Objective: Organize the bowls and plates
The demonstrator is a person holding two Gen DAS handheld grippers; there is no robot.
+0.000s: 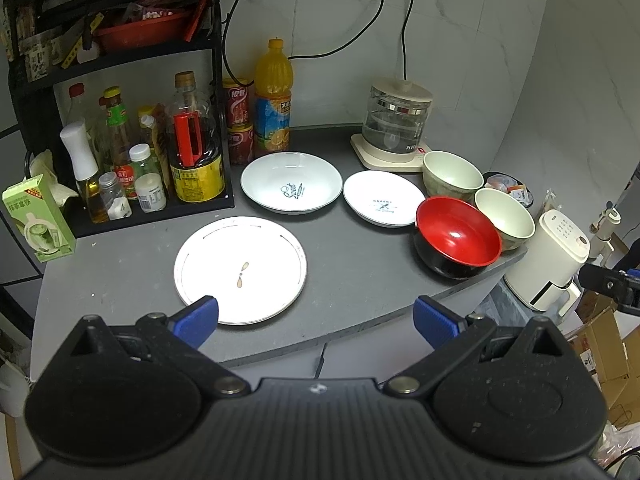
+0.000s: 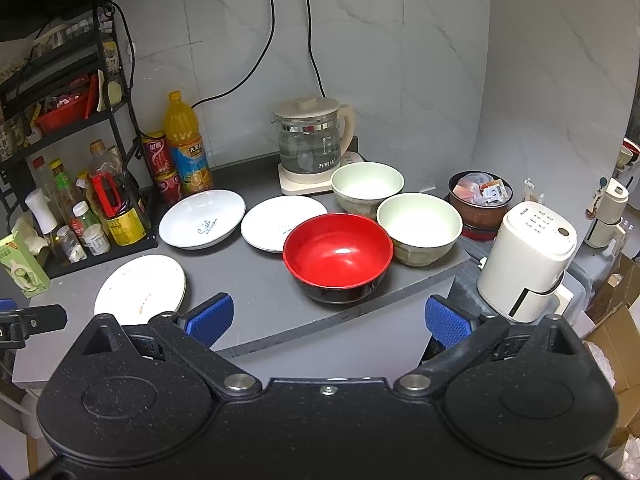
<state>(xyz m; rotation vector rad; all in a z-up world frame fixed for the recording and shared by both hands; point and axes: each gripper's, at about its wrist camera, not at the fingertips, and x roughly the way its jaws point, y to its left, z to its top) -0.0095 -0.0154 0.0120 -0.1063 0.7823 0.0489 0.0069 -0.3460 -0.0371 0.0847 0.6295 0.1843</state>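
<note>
Grey and scuffed, the counter runs along a pale marbled wall with two plugs in their sockets. Both sets of jaws are spread wide and hold nothing: the left gripper hangs over the counter's front edge with one blue pad just over the near rim of the flat white plate, and the right gripper hangs at the same edge, in front of the red bowl. That bowl, red inside and black outside, stands upright near the counter's front right corner. Just behind it to the right sits a cream bowl, and behind that a second cream bowl, the two close together. Left of the red bowl lies a small white dish with faint lettering, its rim partly hidden by the bowl, and further left a deeper white dish with script print, just beside it. The flat plate lies apart from these, nearer the front left. A glass kettle stands on its base at the wall, an orange juice bottle and red cans beside a black rack of condiment bottles. Off the counter's right end stands a white appliance.
</note>
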